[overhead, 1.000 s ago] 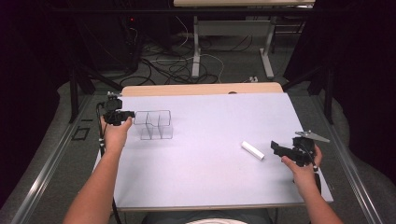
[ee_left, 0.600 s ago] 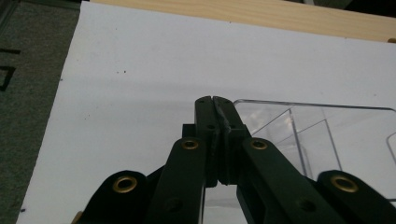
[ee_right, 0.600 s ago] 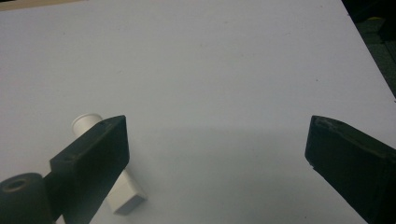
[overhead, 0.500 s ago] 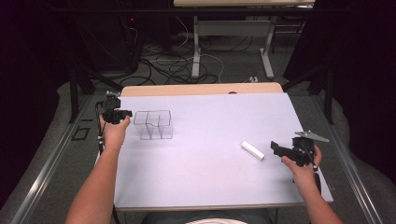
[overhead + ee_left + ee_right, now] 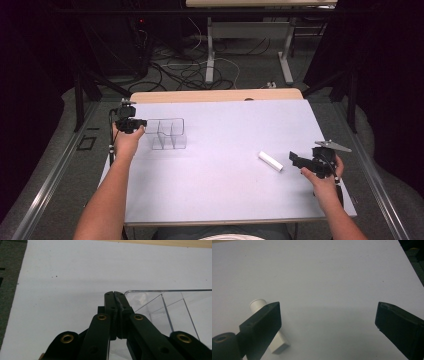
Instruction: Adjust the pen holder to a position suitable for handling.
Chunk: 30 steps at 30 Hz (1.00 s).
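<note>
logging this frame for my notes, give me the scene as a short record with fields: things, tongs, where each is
surface: white table
box: clear divided box, far left on the table
tube: white tube, lying flat near the right side
left tongs: left tongs shut on the box's near-left wall
right tongs: right tongs open, held just right of the tube, one jaw in front of it, nothing between the jaws
contact: tube apart from box
</note>
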Motion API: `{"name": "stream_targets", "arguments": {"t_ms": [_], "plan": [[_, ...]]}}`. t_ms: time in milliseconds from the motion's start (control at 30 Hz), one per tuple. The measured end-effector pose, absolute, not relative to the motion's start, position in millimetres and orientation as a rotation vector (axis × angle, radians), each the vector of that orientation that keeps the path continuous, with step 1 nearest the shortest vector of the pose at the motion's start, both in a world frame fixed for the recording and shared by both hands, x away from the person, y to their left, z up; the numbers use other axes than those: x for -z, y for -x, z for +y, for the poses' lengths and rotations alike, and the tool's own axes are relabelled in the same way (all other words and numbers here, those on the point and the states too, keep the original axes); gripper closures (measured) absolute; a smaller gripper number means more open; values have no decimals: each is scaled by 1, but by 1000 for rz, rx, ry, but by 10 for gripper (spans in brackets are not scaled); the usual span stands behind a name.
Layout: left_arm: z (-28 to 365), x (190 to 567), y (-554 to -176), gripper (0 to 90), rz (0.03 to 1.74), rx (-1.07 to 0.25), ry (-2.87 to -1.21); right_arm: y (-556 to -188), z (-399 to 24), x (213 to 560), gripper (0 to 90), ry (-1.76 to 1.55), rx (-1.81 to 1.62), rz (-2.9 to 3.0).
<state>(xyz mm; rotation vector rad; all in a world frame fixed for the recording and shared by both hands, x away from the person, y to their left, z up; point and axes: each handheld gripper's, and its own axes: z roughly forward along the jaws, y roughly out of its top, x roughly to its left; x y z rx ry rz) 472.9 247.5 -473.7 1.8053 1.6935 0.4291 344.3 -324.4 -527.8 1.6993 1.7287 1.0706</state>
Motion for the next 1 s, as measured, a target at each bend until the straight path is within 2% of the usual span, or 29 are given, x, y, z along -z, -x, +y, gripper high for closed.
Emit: {"name": "stream_targets", "arguments": {"t_ms": [233,1000], "plan": [[224,472,-469,900,1638,-388,-1862,-345,-324,528,62,-1693,-1067,1732],[170,480,-450,900,1566,-282,-1804,-345,-322,528,63,-1681,-1066,1742]]}}
